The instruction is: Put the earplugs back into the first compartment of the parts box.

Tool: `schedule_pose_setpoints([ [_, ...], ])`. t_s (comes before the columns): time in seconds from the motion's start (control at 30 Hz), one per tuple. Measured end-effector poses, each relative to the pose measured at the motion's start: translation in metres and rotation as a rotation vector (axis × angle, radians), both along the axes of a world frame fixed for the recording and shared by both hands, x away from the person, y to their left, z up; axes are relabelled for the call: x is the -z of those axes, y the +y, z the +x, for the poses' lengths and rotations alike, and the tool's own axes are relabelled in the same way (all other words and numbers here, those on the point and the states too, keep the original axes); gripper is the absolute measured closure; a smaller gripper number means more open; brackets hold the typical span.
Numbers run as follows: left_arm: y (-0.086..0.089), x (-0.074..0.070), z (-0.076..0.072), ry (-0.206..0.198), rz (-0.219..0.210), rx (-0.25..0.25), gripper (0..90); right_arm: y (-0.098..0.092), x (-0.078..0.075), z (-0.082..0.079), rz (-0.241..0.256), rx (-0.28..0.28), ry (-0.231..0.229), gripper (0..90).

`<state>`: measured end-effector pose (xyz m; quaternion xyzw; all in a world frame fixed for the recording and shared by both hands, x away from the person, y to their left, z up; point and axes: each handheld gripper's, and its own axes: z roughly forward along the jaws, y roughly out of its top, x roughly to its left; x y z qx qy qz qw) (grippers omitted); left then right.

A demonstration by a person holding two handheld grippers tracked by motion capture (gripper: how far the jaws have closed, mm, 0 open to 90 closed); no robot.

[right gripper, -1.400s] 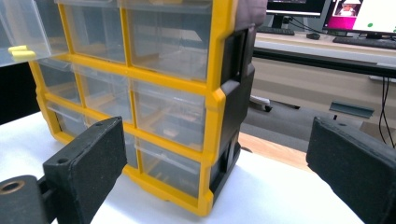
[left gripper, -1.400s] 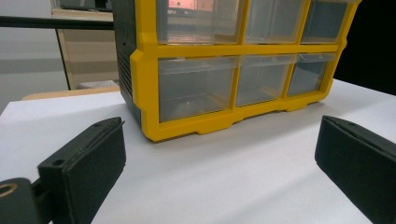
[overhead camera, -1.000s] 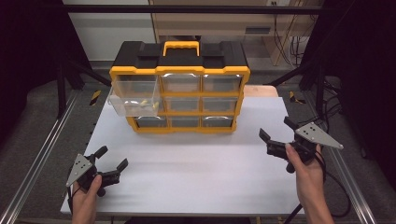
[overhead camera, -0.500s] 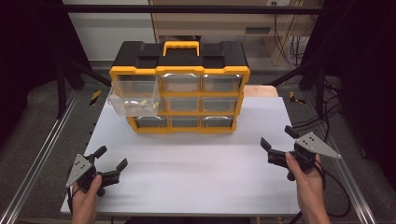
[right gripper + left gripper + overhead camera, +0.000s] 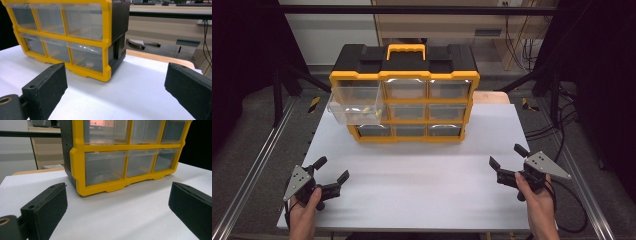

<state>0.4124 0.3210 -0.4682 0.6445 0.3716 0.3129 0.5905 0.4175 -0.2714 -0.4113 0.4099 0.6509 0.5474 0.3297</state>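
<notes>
A yellow and black plastic box of clear little drawers [image 5: 404, 95] stands at the back of the white table [image 5: 422, 185]. Its top left clear drawer [image 5: 354, 104] sticks out. The left tongs [image 5: 331, 175] and the right tongs [image 5: 507, 160] are both spread wide, holding nothing, near the front corners.
</notes>
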Motion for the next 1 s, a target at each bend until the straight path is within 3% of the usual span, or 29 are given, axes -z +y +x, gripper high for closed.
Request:
schedule_pose_setpoints([
  [0.47,-0.001,0.001,-0.001,0.002,0.005,0.007,1.7,0.002,0.027,-0.001,0.036,-0.020,0.026,4.6],
  [0.73,-0.003,0.002,-0.002,0.013,0.009,0.016,1.7,0.014,0.037,0.000,0.046,-0.030,0.031,4.5],
  [1.0,-0.003,0.002,-0.006,0.014,0.020,0.026,1.7,0.028,0.044,0.006,0.043,-0.077,0.061,4.2],
])
